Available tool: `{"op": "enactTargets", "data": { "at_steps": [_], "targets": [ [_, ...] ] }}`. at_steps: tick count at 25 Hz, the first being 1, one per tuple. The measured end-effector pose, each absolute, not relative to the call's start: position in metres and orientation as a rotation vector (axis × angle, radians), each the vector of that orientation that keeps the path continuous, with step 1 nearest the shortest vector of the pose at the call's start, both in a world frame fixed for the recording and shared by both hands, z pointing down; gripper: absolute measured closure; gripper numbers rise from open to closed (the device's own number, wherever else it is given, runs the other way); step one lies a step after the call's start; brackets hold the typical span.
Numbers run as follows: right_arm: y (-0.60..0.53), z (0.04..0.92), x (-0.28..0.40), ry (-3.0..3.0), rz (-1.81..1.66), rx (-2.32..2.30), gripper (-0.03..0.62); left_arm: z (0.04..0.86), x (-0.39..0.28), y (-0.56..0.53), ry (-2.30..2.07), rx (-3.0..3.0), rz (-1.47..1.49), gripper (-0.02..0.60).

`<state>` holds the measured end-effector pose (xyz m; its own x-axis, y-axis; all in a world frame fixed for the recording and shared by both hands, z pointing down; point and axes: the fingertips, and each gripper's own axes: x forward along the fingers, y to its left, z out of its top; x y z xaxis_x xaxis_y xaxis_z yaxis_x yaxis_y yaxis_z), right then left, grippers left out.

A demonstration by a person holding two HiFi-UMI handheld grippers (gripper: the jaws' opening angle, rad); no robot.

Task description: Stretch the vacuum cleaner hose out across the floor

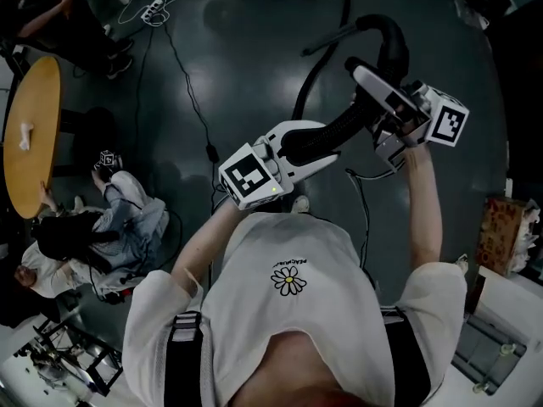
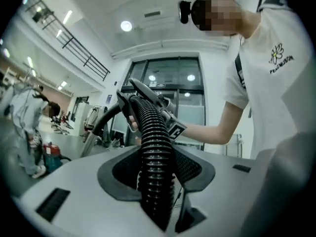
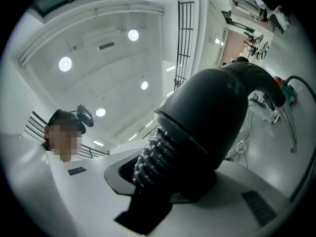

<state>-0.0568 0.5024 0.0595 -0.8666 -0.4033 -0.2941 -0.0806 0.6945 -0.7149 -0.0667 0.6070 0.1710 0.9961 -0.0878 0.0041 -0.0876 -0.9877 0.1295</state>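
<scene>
Jaws of the left gripper [image 2: 157, 172] are clamped on a black ribbed hose [image 2: 152, 132], with the dark pads pressing its ridges from both sides. The right gripper [image 3: 160, 179] is closed on the same hose further along, just where the ribs meet a smooth black cuff [image 3: 212, 112].

Seen from the head camera, both grippers are held up in front of the person's chest, well above the floor [image 1: 254, 41]. The left gripper [image 1: 310, 142] is nearer the body. The right gripper [image 1: 373, 87] is further out and to the right. A short length of hose [image 1: 348, 119] runs between them. Beyond the right gripper, a thick curved tube [image 1: 392, 45] arches away.

On the dark floor below, a thin cable [image 1: 182, 75] trails past. At the left stands a round wooden table [image 1: 34, 134], and beside it someone [image 1: 127, 219] sits on the floor.
</scene>
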Motion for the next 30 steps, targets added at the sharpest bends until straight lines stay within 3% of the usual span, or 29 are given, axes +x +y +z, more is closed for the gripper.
{"op": "enactTargets", "data": {
  "at_steps": [3, 6, 9, 12, 17, 19, 30],
  "targets": [
    [0.502, 0.051, -0.036, 2.440, -0.948, -0.430, 0.439, 0.168, -0.090, 0.600, -0.255, 3.056, 0.018, 0.420],
    [0.510, 0.032, -0.012, 2.472, -0.866, -0.437, 0.447, 0.166, -0.165, 0.572, -0.375, 2.648, -0.300, 0.420],
    [0.542, 0.039, -0.037, 2.665, -0.858, -0.393, 0.447, 0.152, -0.205, 0.531, -0.435, 2.291, -0.600, 0.420],
    [0.581, 0.064, -0.070, 2.842, -0.824, -0.375, 0.447, 0.126, -0.158, 0.510, -0.208, 2.133, -0.686, 0.414],
    [0.634, 0.088, -0.087, 2.972, -0.710, -0.293, 0.447, 0.105, -0.038, 0.494, 0.200, 1.809, -0.546, 0.264],
    [0.649, 0.098, -0.100, 3.019, -0.696, -0.228, 0.447, 0.106, -0.011, 0.493, 0.260, 1.730, -0.455, 0.261],
    [0.692, 0.141, -0.137, 3.071, -0.672, -0.157, 0.447, 0.135, 0.000, 0.496, 0.302, 1.558, -0.479, 0.242]
  ]
}}
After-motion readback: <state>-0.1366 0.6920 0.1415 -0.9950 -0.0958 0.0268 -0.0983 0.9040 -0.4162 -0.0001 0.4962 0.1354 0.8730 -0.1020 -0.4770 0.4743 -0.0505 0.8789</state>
